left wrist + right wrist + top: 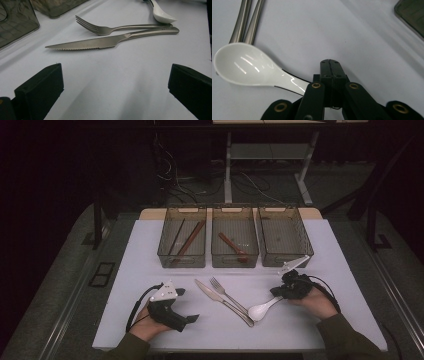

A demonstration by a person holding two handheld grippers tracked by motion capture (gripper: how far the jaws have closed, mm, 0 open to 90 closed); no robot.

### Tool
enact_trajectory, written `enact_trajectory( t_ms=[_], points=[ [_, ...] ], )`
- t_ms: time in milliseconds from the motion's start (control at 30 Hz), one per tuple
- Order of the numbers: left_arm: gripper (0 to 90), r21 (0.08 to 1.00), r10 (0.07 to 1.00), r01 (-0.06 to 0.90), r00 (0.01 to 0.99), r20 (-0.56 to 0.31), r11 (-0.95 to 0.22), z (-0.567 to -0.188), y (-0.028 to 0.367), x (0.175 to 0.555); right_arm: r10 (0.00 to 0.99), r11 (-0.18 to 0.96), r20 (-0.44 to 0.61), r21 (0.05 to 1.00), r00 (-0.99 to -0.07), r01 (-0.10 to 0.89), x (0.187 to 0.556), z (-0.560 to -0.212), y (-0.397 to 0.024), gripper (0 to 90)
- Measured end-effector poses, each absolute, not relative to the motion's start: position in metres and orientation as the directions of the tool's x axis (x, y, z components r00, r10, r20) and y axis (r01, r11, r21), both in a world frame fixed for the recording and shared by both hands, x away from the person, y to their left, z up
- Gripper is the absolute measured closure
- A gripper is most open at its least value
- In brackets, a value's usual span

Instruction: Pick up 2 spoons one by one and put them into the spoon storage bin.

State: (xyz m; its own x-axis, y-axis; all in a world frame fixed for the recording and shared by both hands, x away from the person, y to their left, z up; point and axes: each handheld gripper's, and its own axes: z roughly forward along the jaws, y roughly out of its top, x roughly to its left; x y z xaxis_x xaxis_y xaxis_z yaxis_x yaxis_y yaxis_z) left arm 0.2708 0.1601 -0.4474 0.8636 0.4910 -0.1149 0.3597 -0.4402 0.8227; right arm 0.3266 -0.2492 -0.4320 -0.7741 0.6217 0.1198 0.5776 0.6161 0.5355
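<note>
A white ceramic spoon (259,310) (239,65) lies on the white table, bowl beside the ends of the metal knife (220,299) and fork (222,290). My right gripper (276,292) (330,65) is shut, its jaws pressed flat together with nothing between them. The spoon's handle runs under its left linkage; contact cannot be told. My left gripper (187,305) (116,75) rests low at the front left, jaws wide open over bare table. It points at the knife (100,42) and fork (100,28), with the spoon (162,15) beyond them.
Three smoky clear bins stand in a row at the back. The left bin (182,264) holds brown chopsticks, the middle bin (235,265) a brown spoon, and the right bin (287,264) looks bare. The table's front edge (240,349) is near both forearms.
</note>
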Motion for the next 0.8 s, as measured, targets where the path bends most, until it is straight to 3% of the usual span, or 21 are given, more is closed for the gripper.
enact_trajectory(
  t_ms=[700,800],
  points=[
    [0.0,0.822,0.488,0.358,0.865,-0.114,-0.443,-0.448,0.159,0.271,0.621,0.61,0.14,0.533,-0.771,0.587,0.301,-0.431,-0.271,89.3],
    [0.0,0.821,0.487,0.358,0.866,-0.114,-0.444,-0.448,0.159,0.271,0.623,0.592,0.147,0.554,-0.769,0.585,0.302,-0.428,-0.271,83.1]
  ],
)
